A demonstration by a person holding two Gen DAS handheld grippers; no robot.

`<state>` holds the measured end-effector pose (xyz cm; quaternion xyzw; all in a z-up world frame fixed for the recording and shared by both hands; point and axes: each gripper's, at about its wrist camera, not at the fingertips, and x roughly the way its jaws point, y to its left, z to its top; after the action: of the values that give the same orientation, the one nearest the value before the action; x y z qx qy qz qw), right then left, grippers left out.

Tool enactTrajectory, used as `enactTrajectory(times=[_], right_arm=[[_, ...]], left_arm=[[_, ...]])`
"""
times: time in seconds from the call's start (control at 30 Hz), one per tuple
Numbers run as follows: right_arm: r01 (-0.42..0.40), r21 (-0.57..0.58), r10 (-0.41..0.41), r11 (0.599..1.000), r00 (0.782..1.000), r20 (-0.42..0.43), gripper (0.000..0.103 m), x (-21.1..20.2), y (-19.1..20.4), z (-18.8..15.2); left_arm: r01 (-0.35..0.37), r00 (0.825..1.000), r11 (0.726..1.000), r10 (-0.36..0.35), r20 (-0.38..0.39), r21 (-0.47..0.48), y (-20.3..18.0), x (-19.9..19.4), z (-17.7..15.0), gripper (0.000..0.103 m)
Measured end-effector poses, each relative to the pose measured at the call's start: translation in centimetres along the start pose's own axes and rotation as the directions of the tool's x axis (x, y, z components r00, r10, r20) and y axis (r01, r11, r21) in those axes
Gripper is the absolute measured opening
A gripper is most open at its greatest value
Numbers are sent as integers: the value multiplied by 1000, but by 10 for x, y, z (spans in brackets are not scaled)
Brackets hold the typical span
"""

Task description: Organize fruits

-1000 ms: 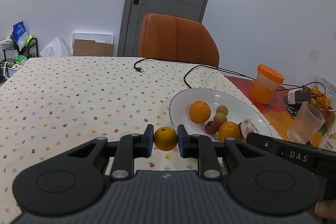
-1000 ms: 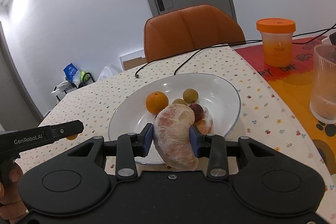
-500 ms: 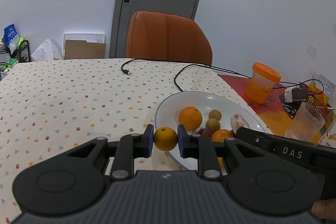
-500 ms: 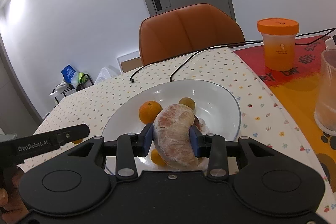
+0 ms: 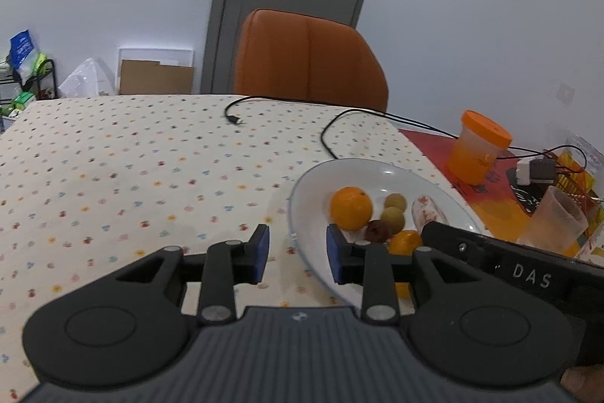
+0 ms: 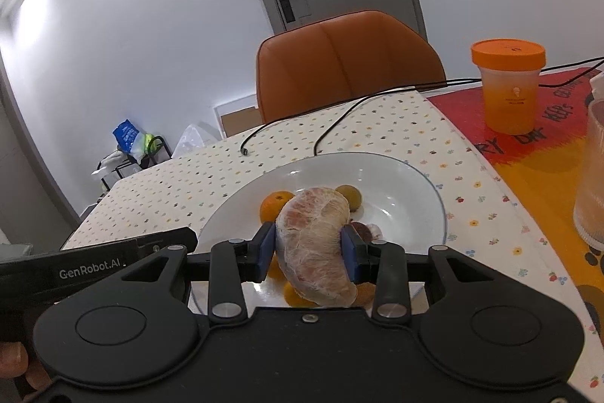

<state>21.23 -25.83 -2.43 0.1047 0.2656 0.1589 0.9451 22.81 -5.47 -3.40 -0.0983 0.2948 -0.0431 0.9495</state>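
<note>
A white plate (image 5: 302, 184) (image 6: 415, 172) holds an orange (image 5: 351, 207) (image 6: 277, 204), two small green-brown fruits (image 5: 392, 216), a dark red fruit (image 5: 378, 230) and a second orange (image 5: 406, 240). My left gripper (image 5: 297, 253) hangs over the plate's near left rim; its jaws are opening and nothing is between them. A small orange (image 6: 292, 293) lies in the plate under my right gripper (image 6: 307, 248), which is shut on a peeled pomelo segment (image 6: 315, 248) above the plate. The segment's tip (image 5: 424, 212) shows in the left wrist view.
An orange-lidded cup (image 5: 479, 150) (image 6: 507, 89) and a ribbed glass (image 5: 555, 218) (image 6: 592, 176) stand on the red mat to the right. A black cable (image 5: 328, 135) runs behind the plate. An orange chair (image 5: 309, 59) stands at the table's far edge.
My left gripper has opened and the small orange it held is gone from between its jaws. The right gripper keeps its hold on the pomelo segment over the plate.
</note>
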Motion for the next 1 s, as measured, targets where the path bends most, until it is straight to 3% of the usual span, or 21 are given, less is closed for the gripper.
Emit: enactTrajectory(times=[0.2,0.4,0.63,0.73,1.0], right_arm=[[-36,4,36,999,999,2,37,4,11,1],[-85,-31,85,996,996,13,49,2,24,2],[-63,-9,63,998,998,5,57,-6,17,-3],[-44,9,44,999,999,0,64,-11,12,-7],[-24,31,25,999,1000,-6,67,-27,6,-15]], left_arm=[[-32,999,999,32,14,-6,10,-9,2,40],[-47,999,999,47,23,-9,11,-16,2,55],[-59,998,998,59,16,-5,8,-21,-1,74],[-62,998,998,62,19,-3,8,-26,-3,78],[-67,998,998,67,5,4,6,-37,-9,86]])
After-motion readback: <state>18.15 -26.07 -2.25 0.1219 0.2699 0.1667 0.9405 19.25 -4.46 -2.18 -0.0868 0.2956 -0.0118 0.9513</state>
